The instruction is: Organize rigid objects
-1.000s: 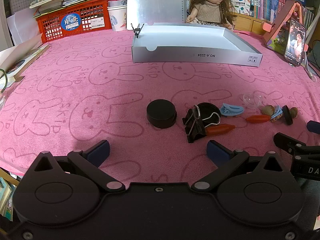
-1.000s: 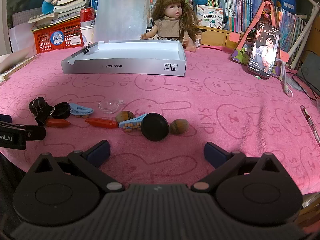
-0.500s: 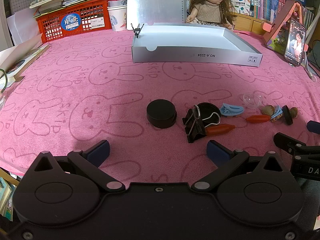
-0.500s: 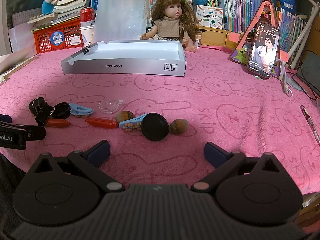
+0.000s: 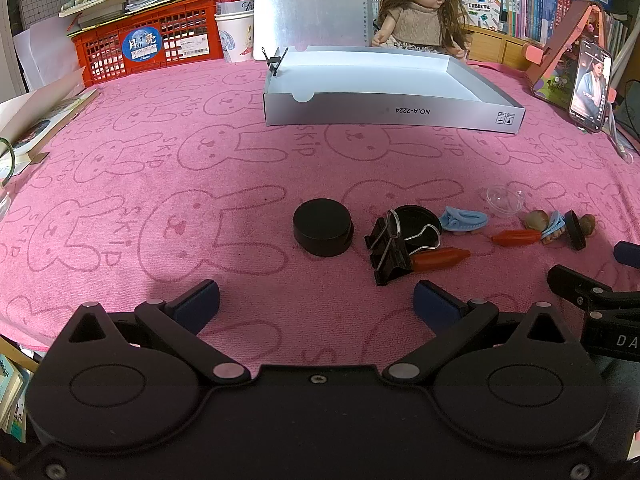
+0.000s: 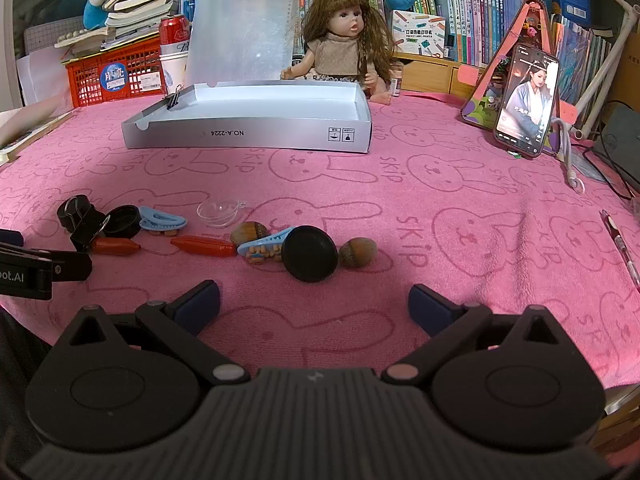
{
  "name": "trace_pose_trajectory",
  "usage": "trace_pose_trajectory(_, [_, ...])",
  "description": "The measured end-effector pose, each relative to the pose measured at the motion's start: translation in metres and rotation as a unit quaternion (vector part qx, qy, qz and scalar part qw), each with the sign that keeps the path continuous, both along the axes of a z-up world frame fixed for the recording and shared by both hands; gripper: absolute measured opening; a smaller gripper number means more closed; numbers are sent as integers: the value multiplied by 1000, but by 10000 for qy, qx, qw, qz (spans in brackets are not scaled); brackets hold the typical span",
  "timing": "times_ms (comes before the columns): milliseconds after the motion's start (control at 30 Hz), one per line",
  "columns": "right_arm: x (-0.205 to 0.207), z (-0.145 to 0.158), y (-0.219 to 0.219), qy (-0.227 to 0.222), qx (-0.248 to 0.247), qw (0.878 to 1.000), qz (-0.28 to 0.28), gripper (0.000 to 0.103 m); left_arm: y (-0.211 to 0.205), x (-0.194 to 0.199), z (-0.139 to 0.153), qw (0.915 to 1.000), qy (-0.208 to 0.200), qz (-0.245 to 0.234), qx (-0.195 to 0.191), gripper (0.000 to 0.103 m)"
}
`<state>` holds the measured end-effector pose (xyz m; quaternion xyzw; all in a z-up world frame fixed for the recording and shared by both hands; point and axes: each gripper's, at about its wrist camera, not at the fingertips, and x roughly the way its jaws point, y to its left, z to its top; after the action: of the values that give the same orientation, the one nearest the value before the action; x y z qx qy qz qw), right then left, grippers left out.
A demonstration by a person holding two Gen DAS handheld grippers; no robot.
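Small objects lie in a row on the pink cloth. In the left wrist view a black round lid [image 5: 323, 227] sits just ahead of my open left gripper [image 5: 316, 304], beside a black binder clip [image 5: 390, 250], an orange carrot piece [image 5: 438, 258] and a blue hair clip [image 5: 464, 220]. In the right wrist view my open right gripper [image 6: 314, 304] faces a black disc [image 6: 310, 254] propped on edge, with an acorn [image 6: 357, 252], a blue clip [image 6: 264, 245], another carrot piece [image 6: 202, 246] and a clear cup [image 6: 218, 212] nearby. An open grey box [image 6: 248, 134] stands behind, empty.
A doll [image 6: 344, 44] sits behind the box, which has a small clip [image 5: 274, 60] on its corner. A red crate [image 5: 148, 46] and can are at the back left, a phone on a stand [image 6: 526, 100] at the right, a pen [image 6: 620, 240] by the right edge.
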<state>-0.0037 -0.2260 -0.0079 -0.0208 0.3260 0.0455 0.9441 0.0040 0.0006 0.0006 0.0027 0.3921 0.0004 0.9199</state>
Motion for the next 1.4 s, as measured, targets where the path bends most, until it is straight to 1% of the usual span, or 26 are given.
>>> trace_pose_trajectory(633, [0, 2, -1, -39, 5, 10000, 37, 103, 0, -4, -1, 10000, -66, -25, 10, 103])
trace_pose_trajectory(1033, [4, 3, 0, 89, -7, 9999, 47, 103, 1, -2, -1, 10000, -31, -67, 18, 103])
trace_pose_trajectory(1233, [5, 3, -1, 108, 3, 9999, 88, 103, 2, -4, -3, 9998, -114, -142, 16, 103])
trace_pose_trajectory(1400, [6, 3, 0, 127, 4, 9999, 91, 103, 3, -4, -2, 9998, -99, -189, 13, 103])
